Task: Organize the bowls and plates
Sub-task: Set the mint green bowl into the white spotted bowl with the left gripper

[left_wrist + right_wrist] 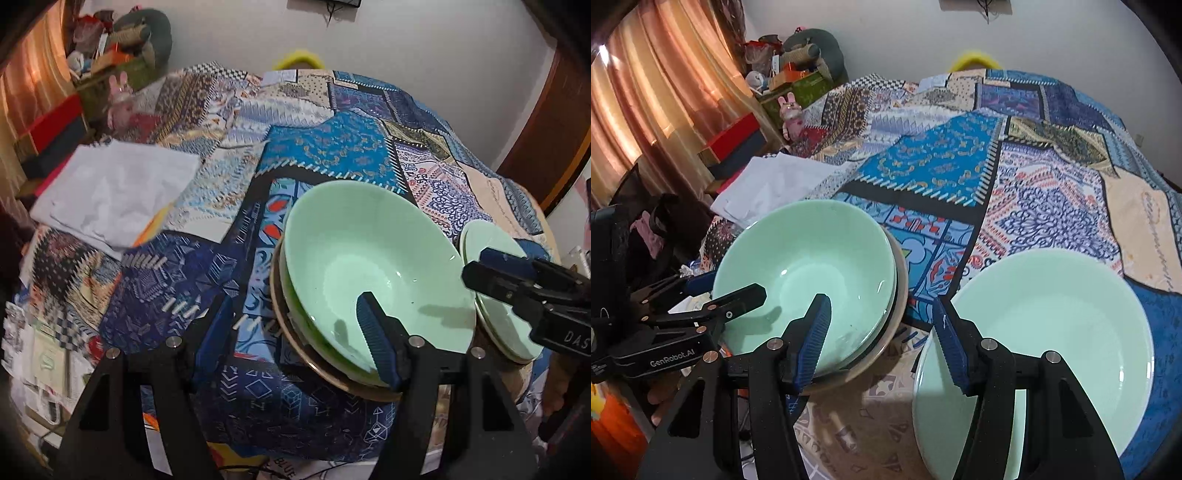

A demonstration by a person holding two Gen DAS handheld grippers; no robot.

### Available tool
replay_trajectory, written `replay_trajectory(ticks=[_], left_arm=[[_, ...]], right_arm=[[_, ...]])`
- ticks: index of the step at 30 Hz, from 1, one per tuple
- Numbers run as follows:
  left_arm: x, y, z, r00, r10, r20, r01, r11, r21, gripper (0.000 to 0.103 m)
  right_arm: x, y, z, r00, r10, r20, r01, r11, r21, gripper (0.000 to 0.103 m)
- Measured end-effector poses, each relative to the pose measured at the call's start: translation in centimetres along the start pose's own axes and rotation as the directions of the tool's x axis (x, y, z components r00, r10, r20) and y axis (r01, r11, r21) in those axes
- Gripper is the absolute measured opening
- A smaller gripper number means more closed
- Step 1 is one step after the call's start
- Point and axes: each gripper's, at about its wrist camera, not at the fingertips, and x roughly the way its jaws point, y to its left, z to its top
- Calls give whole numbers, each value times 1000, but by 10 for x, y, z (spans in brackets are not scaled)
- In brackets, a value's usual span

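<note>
Landmark: the large green bowl [373, 273], pale mint, topmost of a nested stack whose lowest piece has a tan rim, standing on the patchwork cloth [325, 155] near the table's front edge.
Second stack: a green plate [1052, 332] lying on at least one more like it, just right of the large green bowl and apart from it.
Left gripper: the left gripper [295, 332] straddles the large green bowl's near-left rim, one blue pad inside the bowl and the other outside over the cloth; jaws parted, gripping nothing.
Right gripper: the right gripper [882, 339] hangs over the gap between the large green bowl and the green plate; its right pad sits at the plate's near-left rim, jaws parted, nothing between them. Whether that pad touches the rim is hard to judge through the fisheye.
Step in hand, as I judge it: taking a rim so that one stack can be joined to the other.
Doing it well: seat each pad squarely across a rim before closing, lift straight up, and keep the piece level, since glazed ware slides easily.
Beyond the bowl: crumpled white paper [114, 192] lies far left of it on the cloth.
Writing: "GenRobot.AI" in white on the left gripper's body, seen from the right wrist; "DAS" on the right gripper's body, cut off by the frame; "BLUE" on the cloth's front hem below the bowl.
</note>
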Motion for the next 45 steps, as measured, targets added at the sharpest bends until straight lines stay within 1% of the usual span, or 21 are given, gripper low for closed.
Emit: replay_trajectory(ticks=[4,7,10,13,15,21,23,24,26,27,28,32,34,37,41,45], left_arm=[[5,3,0,999,-30,-14,30,999,-23,69],[14,6,0,998,-39,-46,37,999,-39,69],[22,11,0,995,-62,-77,57,996,-67,64],[28,16,-3,992,-78,-95,69,993,-93,62],[29,18,-4,991,-88,-98,78,992,-104,62],[33,16,-4,992,-89,-92,81,992,-95,57],[33,14,-4,992,-95,-82,89,993,-84,52],[33,13,-4,992,-99,-77,93,993,-77,50],[32,11,-4,992,-101,-71,96,993,-66,44],[32,10,-4,992,-103,-70,99,993,-63,43],[32,8,-4,992,-105,-68,101,993,-58,39],[29,3,-5,995,-81,-54,79,996,-41,38],[28,0,-6,997,-64,-51,63,998,-29,38],[28,-2,-4,997,-50,-56,47,998,-42,38],[28,-4,-1,997,-36,-67,33,998,-51,38],[27,-4,2,997,-39,-72,35,997,-63,38]], right_arm=[[8,-1,1,1000,23,-17,-23,1000,15,53],[14,-1,2,999,44,-30,-43,999,23,53],[21,1,2,997,65,-52,-64,998,26,53],[26,1,2,994,86,-74,-83,996,40,52],[30,2,1,992,94,-88,-90,995,45,48],[34,1,0,992,99,-84,-93,993,69,45],[35,1,1,991,100,-85,-94,993,71,44],[37,2,2,992,91,-86,-86,994,61,43],[39,4,2,994,67,-86,-63,997,42,40],[40,5,1,995,60,-85,-57,998,35,40],[41,7,1,995,49,-84,-47,999,27,40],[44,8,1,995,36,-95,-36,999,6,41],[44,6,3,994,37,-98,-36,999,13,41],[43,3,5,994,42,-96,-38,999,37,40],[43,1,6,995,37,-91,-32,998,59,36],[40,-4,6,995,54,-89,-46,995,92,32]])
